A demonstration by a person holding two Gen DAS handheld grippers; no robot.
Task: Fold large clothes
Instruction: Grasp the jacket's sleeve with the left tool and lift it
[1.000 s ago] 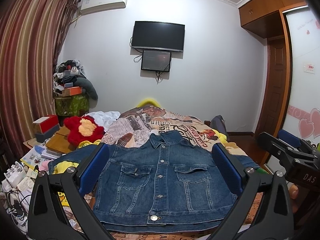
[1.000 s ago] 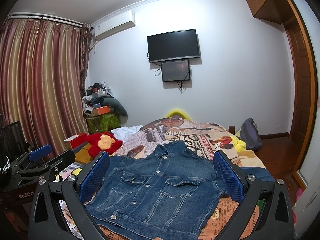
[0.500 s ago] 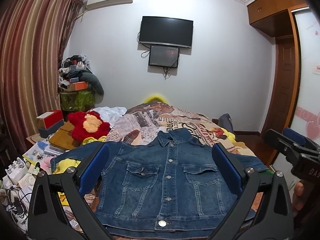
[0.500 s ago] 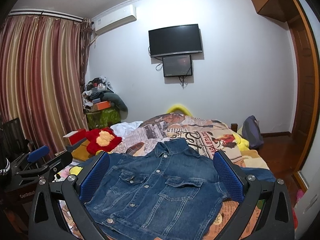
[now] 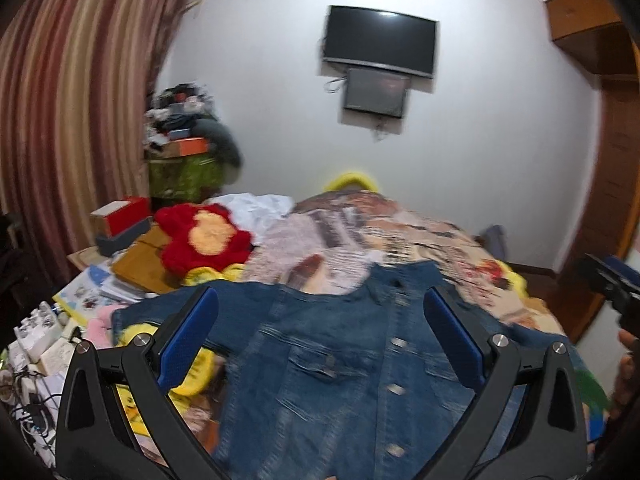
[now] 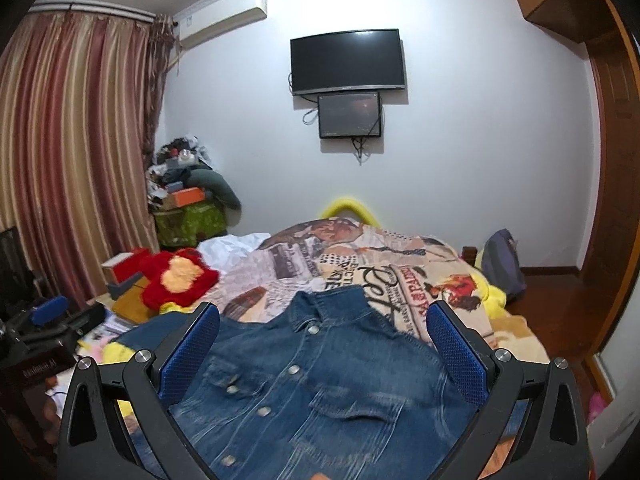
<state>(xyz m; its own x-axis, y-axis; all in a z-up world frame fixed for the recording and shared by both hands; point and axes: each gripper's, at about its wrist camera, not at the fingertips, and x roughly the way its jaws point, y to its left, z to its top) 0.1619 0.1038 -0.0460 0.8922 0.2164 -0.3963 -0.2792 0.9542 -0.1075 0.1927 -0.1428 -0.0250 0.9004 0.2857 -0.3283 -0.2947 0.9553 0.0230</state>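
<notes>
A blue denim jacket [image 5: 340,364] lies flat and buttoned on the bed, collar toward the far wall, sleeves spread to both sides. My left gripper [image 5: 320,340] hovers open above its left half, nothing between the blue pads. My right gripper [image 6: 322,350] also stands open, above the jacket [image 6: 312,384] near its right chest pocket, holding nothing. The right gripper's body [image 5: 612,292] shows at the left wrist view's right edge, and the left gripper's body [image 6: 44,320] at the right wrist view's left edge.
A printed bedspread [image 6: 360,264] covers the bed beyond the collar. A red plush toy [image 5: 200,240], boxes, books and cables crowd the left side. A backpack [image 6: 500,268] leans at the bed's right. Striped curtains hang on the left, a wooden door stands right.
Both grippers have come closer to the jacket. The left wrist view has swung left and is blurred with motion. Both stay open and the jacket has not moved.
</notes>
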